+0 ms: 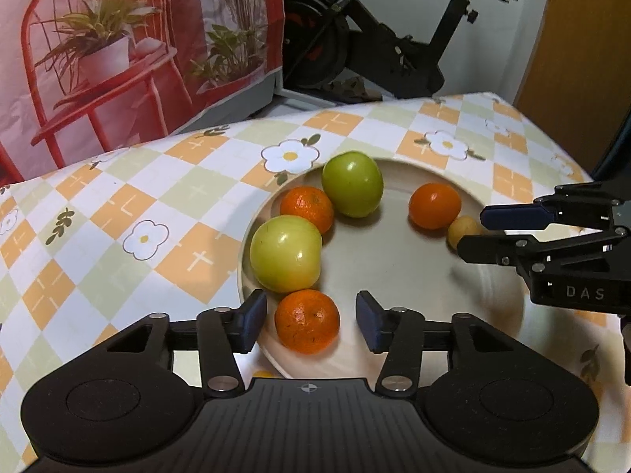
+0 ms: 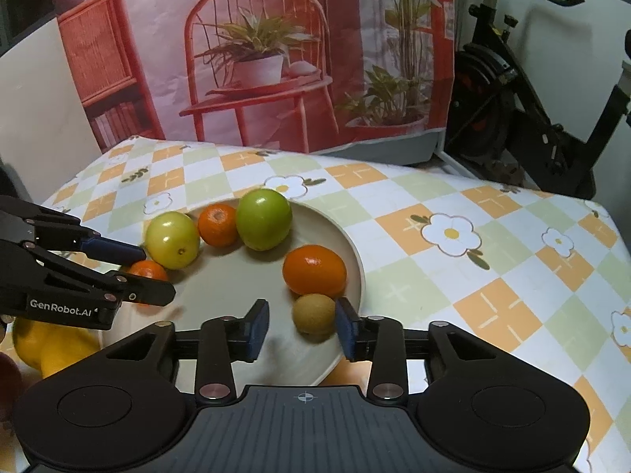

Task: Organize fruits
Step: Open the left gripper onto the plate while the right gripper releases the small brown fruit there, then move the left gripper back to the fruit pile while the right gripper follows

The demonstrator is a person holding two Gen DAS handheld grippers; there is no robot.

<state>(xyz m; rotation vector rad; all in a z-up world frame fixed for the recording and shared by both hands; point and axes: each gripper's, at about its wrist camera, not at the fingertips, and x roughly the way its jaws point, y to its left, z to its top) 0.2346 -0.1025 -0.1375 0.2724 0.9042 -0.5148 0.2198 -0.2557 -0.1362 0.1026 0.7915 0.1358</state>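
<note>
Plate (image 1: 394,252) centre is bare and passable, with 2 green apples (image 1: 286,252) and 2 oranges (image 1: 307,209) crowding its left rim, while the checked surface (image 2: 493,276) right of the plate lies clear to its edge.

A table (image 2: 453,287) wears a checked cloth of orange, green and white squares with daisy prints. Behind it hangs a printed backdrop (image 2: 256,51) showing a red chair and potted plants. A black exercise bike (image 1: 378,35) stands beside it against a pale wall.
</note>
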